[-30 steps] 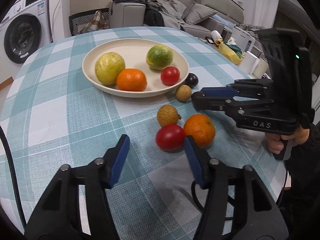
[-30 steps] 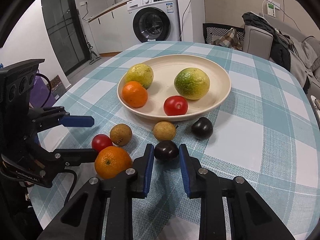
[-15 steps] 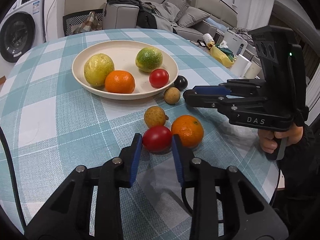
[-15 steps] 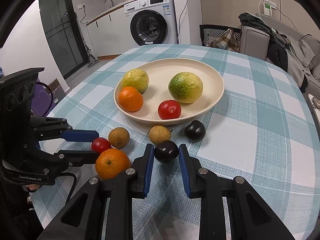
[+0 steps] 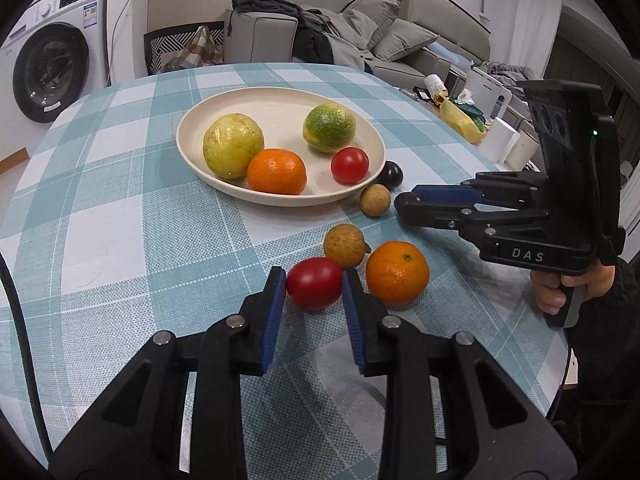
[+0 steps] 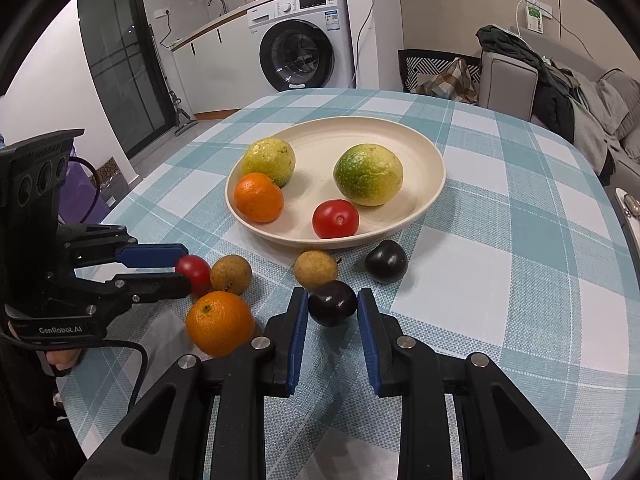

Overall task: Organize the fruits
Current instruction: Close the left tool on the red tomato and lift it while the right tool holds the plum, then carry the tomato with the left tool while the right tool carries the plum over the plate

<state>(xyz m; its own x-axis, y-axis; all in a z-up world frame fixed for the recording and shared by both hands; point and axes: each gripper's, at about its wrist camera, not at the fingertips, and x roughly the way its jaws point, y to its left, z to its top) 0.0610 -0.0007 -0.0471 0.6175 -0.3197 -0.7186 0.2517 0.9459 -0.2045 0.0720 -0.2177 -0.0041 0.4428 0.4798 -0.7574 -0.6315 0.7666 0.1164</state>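
Note:
A cream plate (image 5: 192,128) (image 6: 432,152) holds a yellow-green fruit (image 5: 233,145), a green fruit (image 5: 329,128), an orange (image 5: 276,171) and a red tomato (image 5: 349,165). My left gripper (image 5: 314,284) is shut on a loose red tomato (image 5: 314,283) (image 6: 194,273) and holds it just above the cloth. My right gripper (image 6: 333,305) is shut on a dark plum (image 6: 333,303), also held low; it shows in the left wrist view (image 5: 404,204). A loose orange (image 5: 397,267), two brown longans (image 5: 344,245) (image 5: 374,199) and another dark plum (image 6: 386,261) lie by the plate.
The round table has a teal checked cloth (image 5: 120,216). Its near edge runs close behind both grippers. A washing machine (image 6: 298,40), a chair (image 5: 180,48) and a sofa (image 5: 360,36) stand beyond the table.
My left gripper closed on the red tomato and lifted it slightly. My right gripper stays shut on the dark plum and has risen a little.

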